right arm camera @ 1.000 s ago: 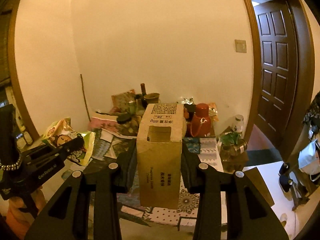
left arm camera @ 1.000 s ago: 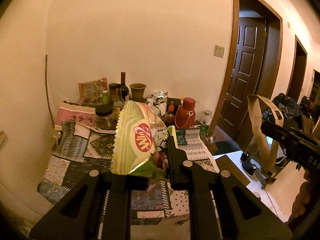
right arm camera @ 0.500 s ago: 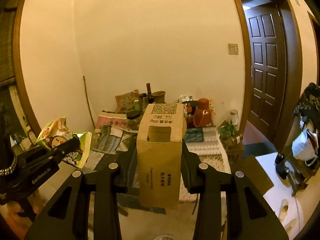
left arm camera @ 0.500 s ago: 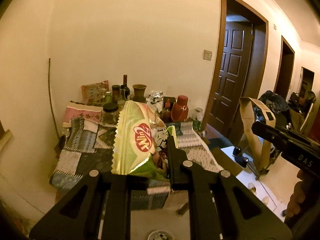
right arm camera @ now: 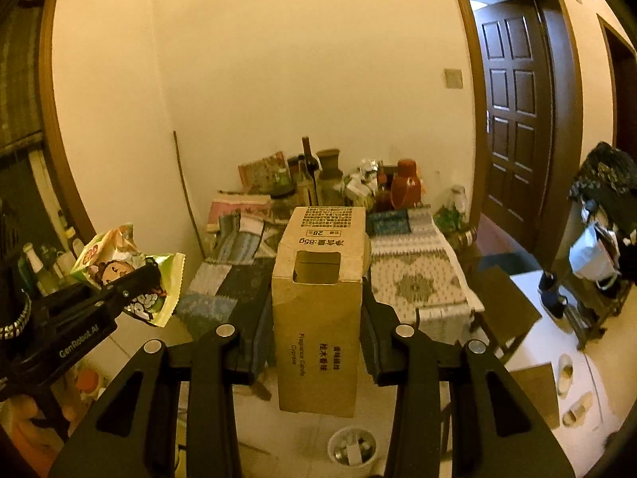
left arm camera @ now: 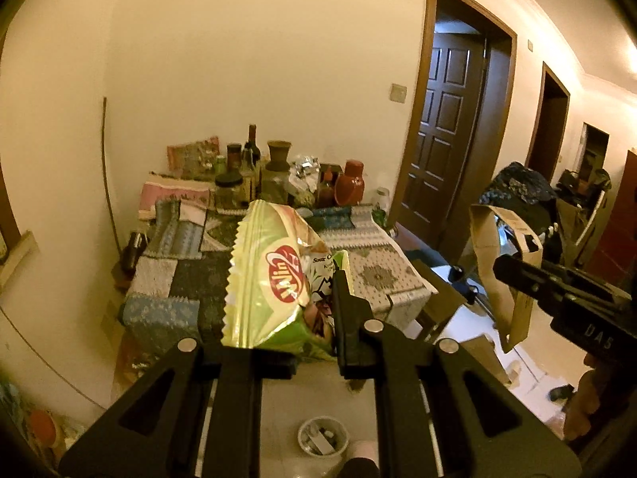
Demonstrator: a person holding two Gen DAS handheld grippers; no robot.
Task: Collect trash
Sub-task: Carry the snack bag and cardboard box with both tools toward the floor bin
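Note:
My left gripper (left arm camera: 294,310) is shut on crumpled green snack bags (left arm camera: 270,279) with a red logo, held upright in front of the camera. The right wrist view shows the same left gripper (right arm camera: 131,283) and its snack bags (right arm camera: 119,255) at the left edge. A tall brown cardboard box (right arm camera: 314,350) stands between the jaws of my right gripper (right arm camera: 317,290), which is shut on its sides. In the left wrist view the right gripper (left arm camera: 513,275) carries this box (left arm camera: 497,263) at the right. A small white bin (left arm camera: 322,436) with scraps inside sits on the floor below both grippers.
A table under a patchwork cloth (left arm camera: 179,279) stands ahead against the wall, with bottles and jars (left arm camera: 254,167) crowded at its back. A dark wooden door (left arm camera: 446,135) is to the right. A rack hung with bags (right arm camera: 605,215) fills the far right. A hand (left arm camera: 581,410) grips the right tool.
Both grippers have drawn back from the table, still shut on the snack bags and the box. The table looks smaller and the white bin has come into view at the bottom.

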